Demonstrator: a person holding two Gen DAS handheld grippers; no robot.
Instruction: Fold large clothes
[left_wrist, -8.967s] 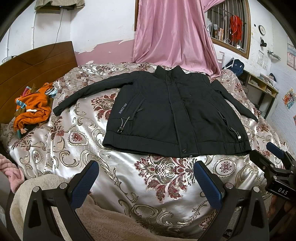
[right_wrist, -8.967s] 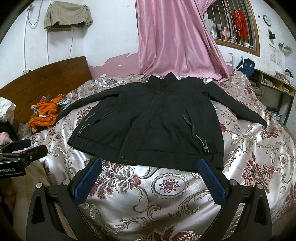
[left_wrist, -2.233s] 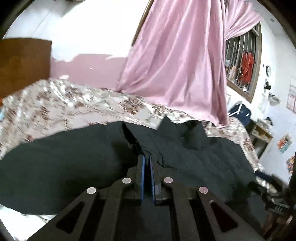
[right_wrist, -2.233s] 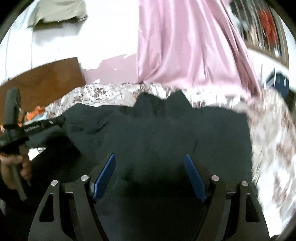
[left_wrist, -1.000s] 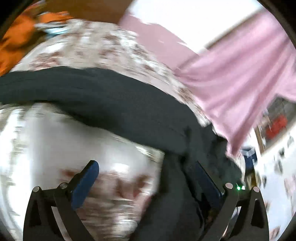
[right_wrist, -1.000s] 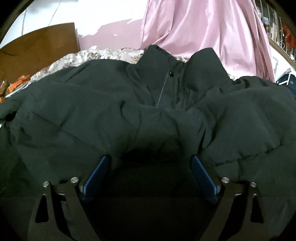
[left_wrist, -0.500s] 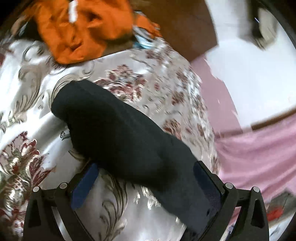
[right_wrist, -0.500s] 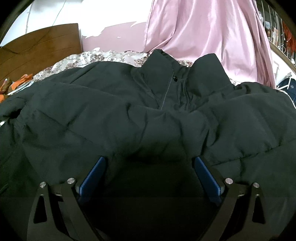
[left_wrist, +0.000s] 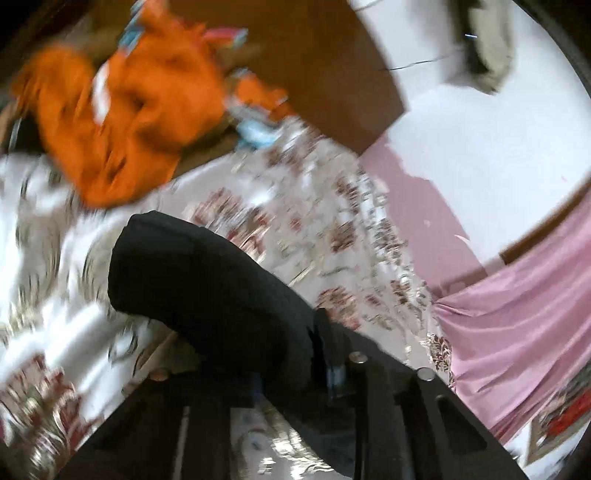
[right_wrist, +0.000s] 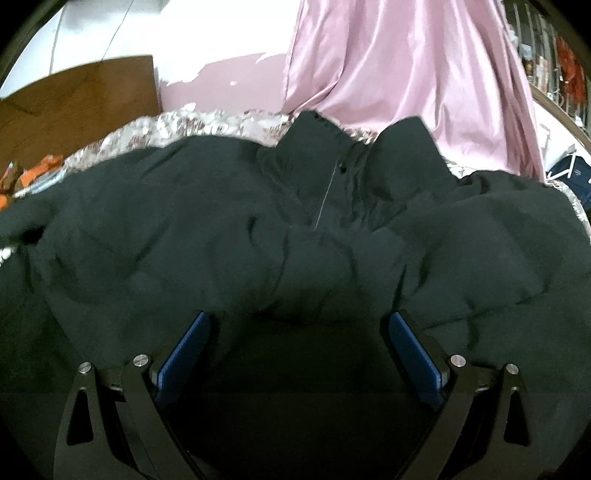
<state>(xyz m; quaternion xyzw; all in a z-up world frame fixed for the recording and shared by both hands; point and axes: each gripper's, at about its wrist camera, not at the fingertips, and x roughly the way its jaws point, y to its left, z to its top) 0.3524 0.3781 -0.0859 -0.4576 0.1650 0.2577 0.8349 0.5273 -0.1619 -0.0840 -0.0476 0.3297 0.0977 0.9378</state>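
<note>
Half a second on, the left gripper (left_wrist: 295, 369) has been closed onto the sleeve (left_wrist: 207, 280), whose long axis is seen running up-left from the fingers toward the cuff, over the bed (left_wrist: 332, 229). One jacket (right_wrist: 258, 236) is counted, two sleeves. Right gripper (right_wrist: 295, 350) is held wide, pressed on the chest.

From the left wrist we look, tilted and blurred, close along the black padded jacket sleeve (left_wrist: 207, 284) toward the brown wooden headboard (left_wrist: 314, 55). From the right wrist we face level, low over the jacket body. Both views share headboard and pink satin curtain (right_wrist: 406, 66).
</note>
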